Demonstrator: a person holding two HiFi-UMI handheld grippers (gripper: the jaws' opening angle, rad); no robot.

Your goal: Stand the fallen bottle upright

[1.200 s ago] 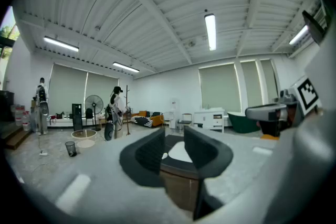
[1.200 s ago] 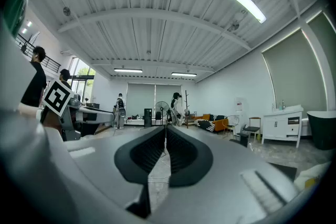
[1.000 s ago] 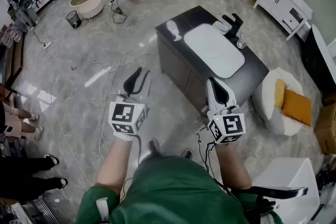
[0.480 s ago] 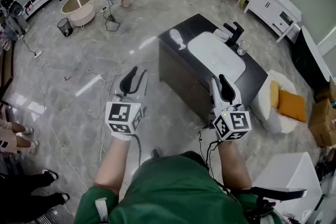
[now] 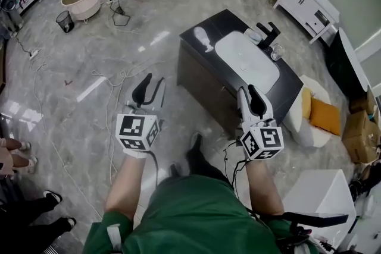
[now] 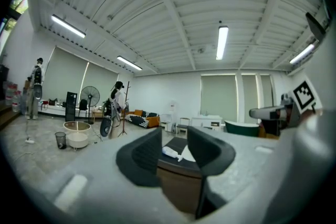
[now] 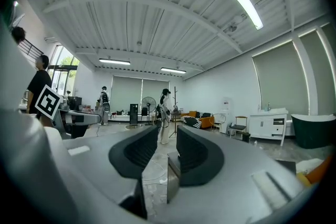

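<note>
A white bottle (image 5: 203, 38) lies on its side at the far left end of a black vanity counter (image 5: 202, 65), next to the white sink basin (image 5: 247, 59). Both grippers are held level in front of the counter, short of it. My left gripper (image 5: 152, 87) is open with nothing between its jaws. In the left gripper view the bottle (image 6: 170, 152) shows far off through the gap of that gripper (image 6: 174, 140). My right gripper (image 5: 252, 95) is close to the counter's near side. Its jaws are opening, with nothing between them (image 7: 167, 148).
A black faucet (image 5: 266, 33) and a glass (image 5: 275, 53) stand behind the basin. A white round seat with an orange cushion (image 5: 324, 116) is right of the counter, and a white box (image 5: 324, 199) is at the lower right. Cables (image 5: 116, 77) trail over the floor. People (image 5: 15, 154) stand at the left.
Both grippers and the person have come closer to the counter, which now sits larger and nearer in the head view. The right gripper's jaws stand a little wider apart.
</note>
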